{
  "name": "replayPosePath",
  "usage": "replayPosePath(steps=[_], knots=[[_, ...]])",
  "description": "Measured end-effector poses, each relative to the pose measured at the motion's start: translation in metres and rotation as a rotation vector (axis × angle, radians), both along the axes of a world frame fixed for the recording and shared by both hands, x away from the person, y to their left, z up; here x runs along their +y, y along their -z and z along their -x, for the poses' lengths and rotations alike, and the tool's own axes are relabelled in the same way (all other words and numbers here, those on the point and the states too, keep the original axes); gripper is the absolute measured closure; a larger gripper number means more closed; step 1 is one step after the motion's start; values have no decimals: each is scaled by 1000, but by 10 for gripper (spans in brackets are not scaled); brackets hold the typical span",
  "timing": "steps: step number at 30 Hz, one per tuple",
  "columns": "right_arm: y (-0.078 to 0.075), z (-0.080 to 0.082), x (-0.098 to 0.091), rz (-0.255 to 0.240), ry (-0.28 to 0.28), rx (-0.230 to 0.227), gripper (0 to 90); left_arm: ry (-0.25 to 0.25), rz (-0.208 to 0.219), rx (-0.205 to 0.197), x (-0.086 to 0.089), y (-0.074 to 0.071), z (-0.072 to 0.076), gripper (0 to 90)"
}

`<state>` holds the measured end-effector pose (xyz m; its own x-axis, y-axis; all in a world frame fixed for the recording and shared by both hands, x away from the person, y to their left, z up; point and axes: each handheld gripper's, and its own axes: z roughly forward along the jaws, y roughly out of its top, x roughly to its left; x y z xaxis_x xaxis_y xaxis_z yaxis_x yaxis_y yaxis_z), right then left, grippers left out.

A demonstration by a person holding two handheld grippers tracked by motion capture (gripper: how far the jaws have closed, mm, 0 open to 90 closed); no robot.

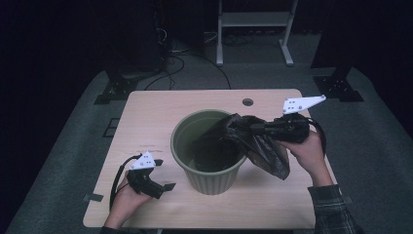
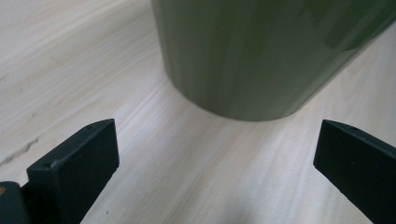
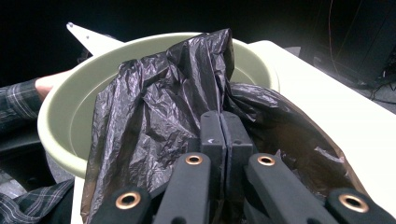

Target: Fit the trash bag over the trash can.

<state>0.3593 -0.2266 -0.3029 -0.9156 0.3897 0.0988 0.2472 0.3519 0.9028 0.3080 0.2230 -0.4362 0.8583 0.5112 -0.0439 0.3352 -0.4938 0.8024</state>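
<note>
An olive-green plastic bin (image 1: 181,127) stands upright in the middle of the light wooden table (image 1: 151,109). A crumpled black plastic bag (image 1: 265,148) hangs over its right rim, part inside the bin and part outside. My right gripper (image 1: 252,128) reaches in from the right and is shut on the bag's upper edge. In the right gripper view the jaws (image 3: 225,126) are pressed together in the bag's (image 3: 154,107) folds above the bin (image 3: 58,123). My left gripper (image 1: 164,174) is held open just left of the bin's base; nothing lies between its jaws (image 2: 215,140), which face the bin's wall (image 2: 252,51).
A round cable hole (image 1: 248,102) sits near the table's far edge. A white frame (image 1: 253,29) and dark stands are on the floor beyond the table. A plaid sleeve (image 1: 333,209) comes in at the bottom right.
</note>
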Motion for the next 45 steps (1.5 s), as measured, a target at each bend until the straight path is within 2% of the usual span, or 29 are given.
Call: replayPosePath(steps=[3, 7, 15, 26, 28, 31, 33, 34, 36, 45], knots=[[-1, -1, 0, 0, 2, 6, 894, 28, 36, -3, 1, -13, 2, 0], [-2, -1, 1, 6, -2, 8, 895, 45, 54, -3, 2, -23, 4, 0], [-4, -2, 2, 9, -3, 11, 894, 103, 85, -41, 4, -57, 10, 0], [-5, -3, 5, 10, -9, 10, 894, 105, 141, -85, -1, -104, 11, 17], [-5, -3, 6, 10, -12, 10, 895, 102, 148, -106, -4, -115, 10, 30], [-6, -4, 8, 9, -15, 9, 895, 123, 163, -126, -10, -127, 8, 52], [-6, -4, 9, 9, -18, 9, 895, 142, 166, -142, -16, -134, 7, 116], [-6, -4, 10, 8, -21, 10, 895, 145, 169, -145, -19, -138, 6, 119], [-5, -5, 11, 13, -23, 9, 895, 159, 156, -163, -28, -145, 2, 125], [-3, -6, 20, 27, -51, 17, 895, 213, 150, -197, -62, -165, -16, 139]])
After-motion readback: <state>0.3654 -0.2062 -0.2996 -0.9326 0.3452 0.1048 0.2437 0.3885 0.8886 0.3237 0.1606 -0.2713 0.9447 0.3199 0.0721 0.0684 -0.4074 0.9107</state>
